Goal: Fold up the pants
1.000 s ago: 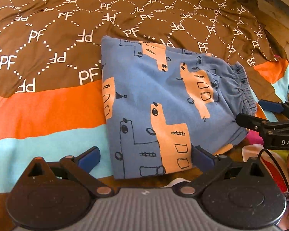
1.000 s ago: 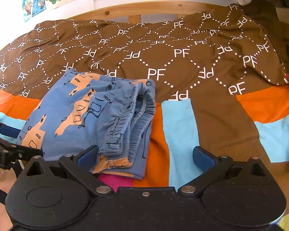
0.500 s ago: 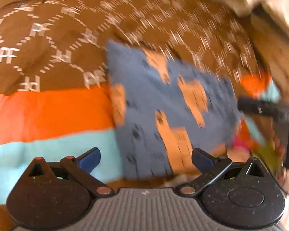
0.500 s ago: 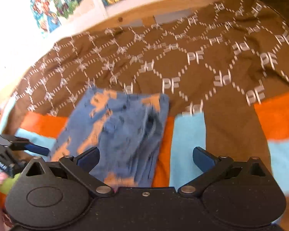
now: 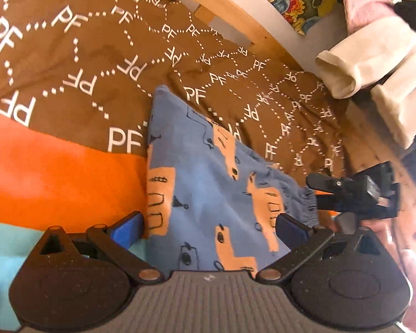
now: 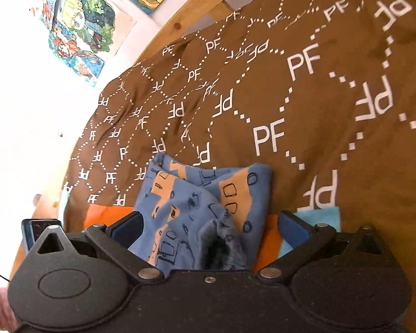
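Pants (image 5: 208, 191), blue with orange block figures, lie folded into a compact packet on the bedspread (image 5: 69, 91), a brown cover printed with white PF letters that gives way to orange and light-blue bands toward the near edge. A second ago both cameras looked at the packet from farther back and more level; now both views are tilted and closer, so the packet fills the space between each pair of fingers. The wooden bed frame (image 5: 230, 8) and the wall drawings (image 6: 80, 25) show more than before. In the right wrist view the elastic waistband opening (image 6: 222, 247) now sits right at the camera, and the upper layer looks rumpled there rather than flat. The left gripper (image 5: 208, 224) is spread wide, blue pads either side of the packet's near edge. The right gripper (image 6: 208, 226) is likewise spread wide over the waistband end, clasping nothing.
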### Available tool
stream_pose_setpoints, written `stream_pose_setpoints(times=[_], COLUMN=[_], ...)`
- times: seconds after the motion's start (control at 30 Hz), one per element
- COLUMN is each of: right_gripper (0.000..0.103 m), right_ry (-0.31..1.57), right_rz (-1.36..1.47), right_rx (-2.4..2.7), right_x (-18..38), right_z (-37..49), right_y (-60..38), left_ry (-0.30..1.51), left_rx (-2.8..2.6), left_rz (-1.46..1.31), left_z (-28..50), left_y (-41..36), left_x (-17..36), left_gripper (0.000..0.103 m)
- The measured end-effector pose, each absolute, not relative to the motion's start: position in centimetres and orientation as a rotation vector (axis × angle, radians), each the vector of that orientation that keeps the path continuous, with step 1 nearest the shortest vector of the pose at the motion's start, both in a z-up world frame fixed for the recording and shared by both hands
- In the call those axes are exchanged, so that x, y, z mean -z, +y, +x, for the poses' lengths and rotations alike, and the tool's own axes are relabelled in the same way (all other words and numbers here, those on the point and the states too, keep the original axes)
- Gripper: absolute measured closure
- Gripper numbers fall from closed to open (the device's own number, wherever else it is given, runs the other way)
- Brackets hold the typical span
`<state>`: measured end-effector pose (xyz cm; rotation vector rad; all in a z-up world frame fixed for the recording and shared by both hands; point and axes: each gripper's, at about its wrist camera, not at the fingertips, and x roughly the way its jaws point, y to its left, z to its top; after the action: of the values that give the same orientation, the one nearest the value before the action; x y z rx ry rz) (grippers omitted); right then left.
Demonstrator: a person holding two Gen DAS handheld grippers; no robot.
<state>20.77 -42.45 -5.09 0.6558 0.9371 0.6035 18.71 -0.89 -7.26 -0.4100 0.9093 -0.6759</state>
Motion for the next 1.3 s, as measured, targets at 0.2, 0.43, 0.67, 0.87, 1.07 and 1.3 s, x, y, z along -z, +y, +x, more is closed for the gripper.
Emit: stream_pose_setpoints(times=[0.2,0.43,0.67,0.87,1.07,1.3], right_gripper=[0.001,0.011,0.052,0.064,0.073,0.081], right_ry=[0.955,0.908,0.898,0.905,0.865,0.693], right_rz=[0.673,0.445,0.506,0.35,0.29,0.109], right_rx=[-0.591,-0.501,-0.387,-0.359,-0.259,-0.193], right_x=[5.3,5.0,5.3,4.2,3.1,0.8], right_z=[21.5,20.0,19.3,19.0,17.5,12.6], right_y=[-42.3,-39.2,-40.9,-38.2,-36.4,-32.5], left_ry=[0.936,0.935,0.98,0.995,0.969,0.887], left_rx=[0.637,0.573,0.553,0.552,0.55,0.548], left_rz=[-0.37,-0.368,-0.302,-0.273,-0.213,-0.118], left_z=[18.6,18.3,18.5,18.6,18.2,16.5], left_y=[-1.0,-0.9,-1.2,-1.5,-1.8,-2.9], left_x=[7.3,7.2,6.6,6.3,5.4,4.2], left_gripper=[0.008,0.025,0.045,0.057,0.083,0.087])
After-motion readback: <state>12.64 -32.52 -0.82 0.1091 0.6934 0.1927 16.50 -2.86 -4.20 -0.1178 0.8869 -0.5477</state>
